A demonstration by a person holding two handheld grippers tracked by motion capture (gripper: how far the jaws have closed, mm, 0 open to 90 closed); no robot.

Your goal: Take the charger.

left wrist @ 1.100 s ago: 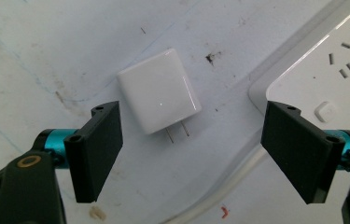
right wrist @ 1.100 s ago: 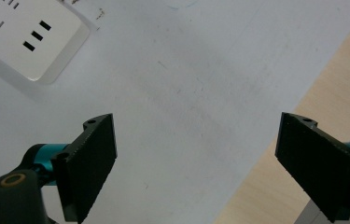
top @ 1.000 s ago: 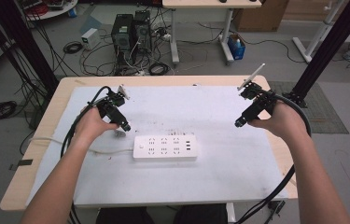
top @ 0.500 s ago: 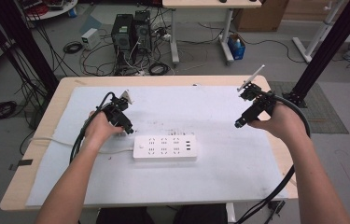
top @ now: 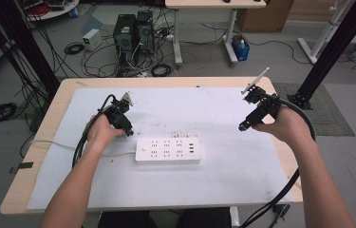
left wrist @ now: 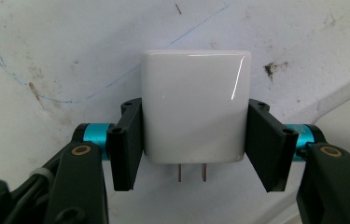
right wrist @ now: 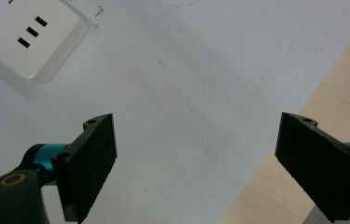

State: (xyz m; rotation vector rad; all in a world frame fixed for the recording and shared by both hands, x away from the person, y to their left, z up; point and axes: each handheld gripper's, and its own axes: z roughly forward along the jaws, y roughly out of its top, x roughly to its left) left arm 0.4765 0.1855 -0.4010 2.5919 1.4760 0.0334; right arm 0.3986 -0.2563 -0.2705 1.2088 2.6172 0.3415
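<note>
A white charger plug [left wrist: 193, 105] with two metal prongs lies on the white mat [top: 213, 109], prongs pointing toward the gripper camera. My left gripper [left wrist: 194, 112] has just been closing on it, and the black pads now press on its two sides. In the high view this left gripper [top: 128, 130] sits low on the mat just left of and behind a white power strip [top: 167, 150]. My right gripper [top: 241, 127] hovers over the mat's right side. Its jaws stand wide open with nothing between them in the right gripper view [right wrist: 198, 123].
The power strip's white cord [top: 52, 142] runs off to the left across the table. A corner of the strip [right wrist: 28, 32] lies beyond the right gripper. The mat's right edge meets bare wooden tabletop [right wrist: 322, 93]. Black gripper cables trail off both sides.
My left gripper has sunk a little toward the mat, close to the power strip's left end. The right hand has stayed where it was.
</note>
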